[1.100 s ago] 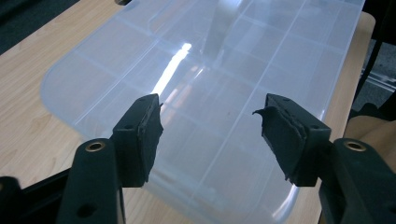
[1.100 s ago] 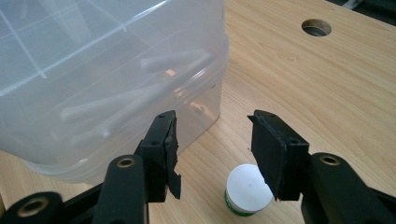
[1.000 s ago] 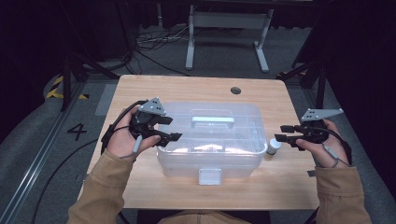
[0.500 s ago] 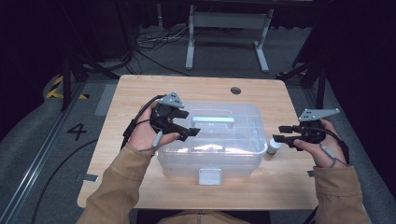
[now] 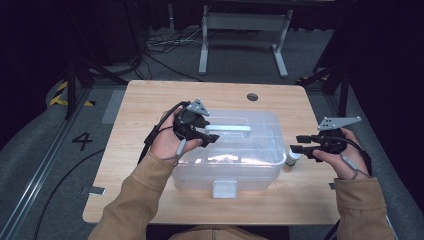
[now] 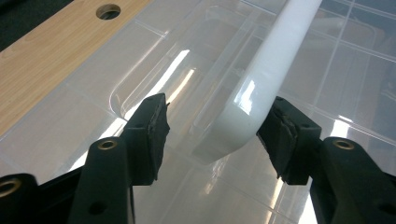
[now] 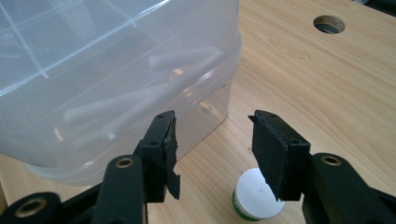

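A clear plastic box [image 5: 250, 160] with a clear lid stands in the middle of the wooden table [image 5: 150, 105]. A white handle [image 5: 231, 128] lies across the lid. My left gripper [image 5: 212, 135] hovers over the lid, open, its jaws on either side of the handle's near end [image 6: 261, 88] without touching it; midway between them is bare lid [image 6: 219, 135]. My right gripper [image 5: 296, 143] is open just right of the box [image 7: 107, 70]. A small white-capped jar [image 5: 292, 157] stands on the table below its jaws [image 7: 257, 196]. White pieces lie inside the box.
A white latch [image 5: 224, 189] sits at the box's front. A round cable hole [image 5: 252, 96] is in the table's far side. Bare wood lies to the left of and in front of the box. A metal stand and cables are on the floor beyond.
My left gripper has moved from the box's left side up over the lid to the handle's end. My right gripper has stayed near the jar.
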Motion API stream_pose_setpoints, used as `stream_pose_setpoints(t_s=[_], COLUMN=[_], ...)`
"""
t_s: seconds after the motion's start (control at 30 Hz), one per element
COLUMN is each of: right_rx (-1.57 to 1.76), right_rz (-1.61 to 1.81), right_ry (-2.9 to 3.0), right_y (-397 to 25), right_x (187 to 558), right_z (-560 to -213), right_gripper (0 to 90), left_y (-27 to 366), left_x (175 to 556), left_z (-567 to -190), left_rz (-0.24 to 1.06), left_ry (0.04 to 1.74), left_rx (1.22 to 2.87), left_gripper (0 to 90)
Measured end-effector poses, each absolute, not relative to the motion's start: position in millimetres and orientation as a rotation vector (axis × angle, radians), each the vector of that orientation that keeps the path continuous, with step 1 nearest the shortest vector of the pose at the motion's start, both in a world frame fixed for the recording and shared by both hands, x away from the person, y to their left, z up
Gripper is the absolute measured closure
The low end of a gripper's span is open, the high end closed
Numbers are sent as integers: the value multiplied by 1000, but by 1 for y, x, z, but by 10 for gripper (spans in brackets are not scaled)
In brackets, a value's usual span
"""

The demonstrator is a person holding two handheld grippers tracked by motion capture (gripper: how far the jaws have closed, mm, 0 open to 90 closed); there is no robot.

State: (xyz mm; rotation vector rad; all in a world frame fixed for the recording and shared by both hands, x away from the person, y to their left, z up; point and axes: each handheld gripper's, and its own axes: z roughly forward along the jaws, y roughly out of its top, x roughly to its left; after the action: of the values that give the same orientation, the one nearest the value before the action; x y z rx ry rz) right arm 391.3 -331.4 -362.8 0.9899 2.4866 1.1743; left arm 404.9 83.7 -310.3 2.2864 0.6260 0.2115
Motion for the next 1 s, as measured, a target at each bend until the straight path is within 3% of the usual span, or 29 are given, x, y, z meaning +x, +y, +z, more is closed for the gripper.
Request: stream_pose_setpoints(t_s=[0.07, 0.13, 0.23, 1.0], right_rx=[990, 992, 992, 1011], right_rz=[1176, 1175, 1176, 1190], right_ry=[2486, 2488, 2491, 2497], right_y=[-332, -332, -331, -339], right_x=[391, 392, 392, 375], right_z=[-363, -363, -364, -366], right_gripper=[510, 510, 510, 560], left_y=[83, 83, 80, 75], left_x=[405, 403, 402, 411], left_z=[-309, -308, -305, -289], left_rz=[184, 156, 232, 243], left_ry=[625, 595, 564, 580], left_rx=[2263, 2211, 2262, 2346], left_gripper=[519, 618, 663, 694])
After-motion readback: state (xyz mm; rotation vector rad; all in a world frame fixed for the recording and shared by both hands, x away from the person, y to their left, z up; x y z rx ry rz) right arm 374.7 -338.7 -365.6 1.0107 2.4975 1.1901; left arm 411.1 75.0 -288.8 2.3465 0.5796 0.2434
